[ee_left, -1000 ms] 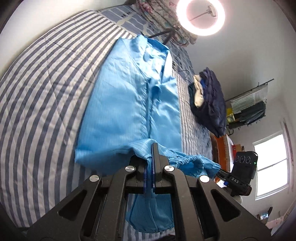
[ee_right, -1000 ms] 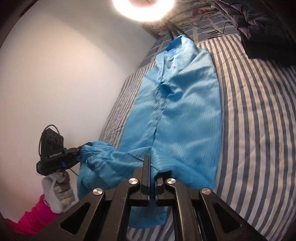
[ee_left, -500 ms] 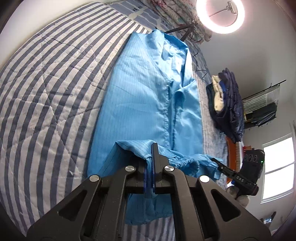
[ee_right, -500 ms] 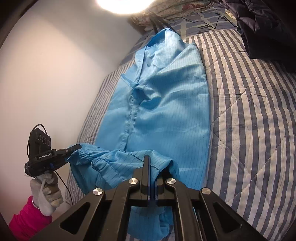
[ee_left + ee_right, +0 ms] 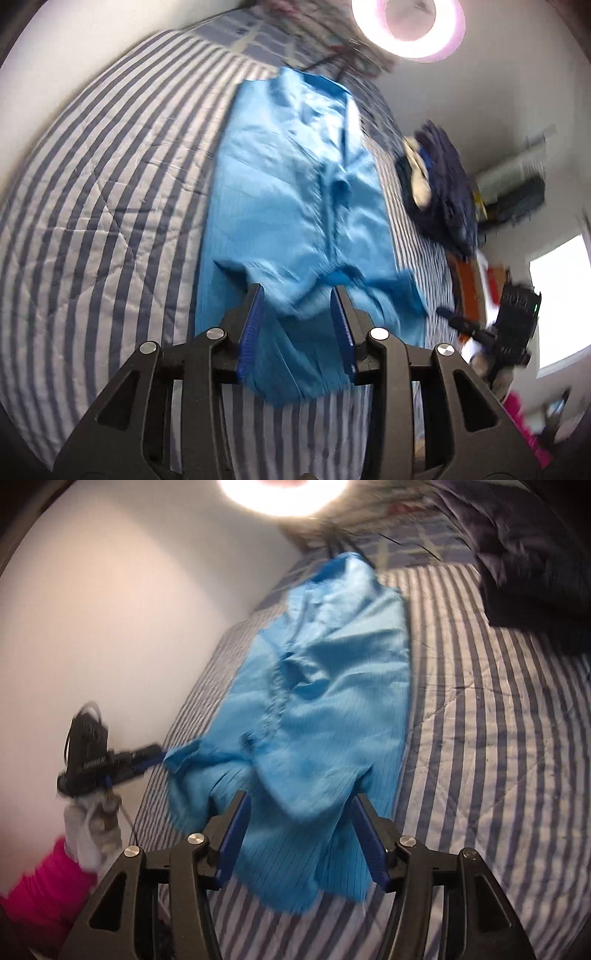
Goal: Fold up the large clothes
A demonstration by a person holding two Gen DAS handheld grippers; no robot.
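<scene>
A large light-blue garment lies lengthwise on the striped bed, its near end folded back over itself. In the left wrist view my left gripper hovers just above that fold. Its jaws are opening, the cloth lies loose between the blue pads, and nothing is pressed. The right wrist view shows the same garment. My right gripper stands over the fold's other corner, jaws opening wide, with slack cloth between them. Each gripper appears at the other view's edge: the right gripper and the left gripper.
A dark blue jacket pile sits on the bed to the garment's right. A ring light glows at the bed's head. A pale wall runs along the left side. A gloved hand with a pink sleeve holds the left gripper.
Both grippers were shut on the lifted near edge of the garment. Now both stand open and the fold has dropped onto the garment. Both views are blurred by movement.
</scene>
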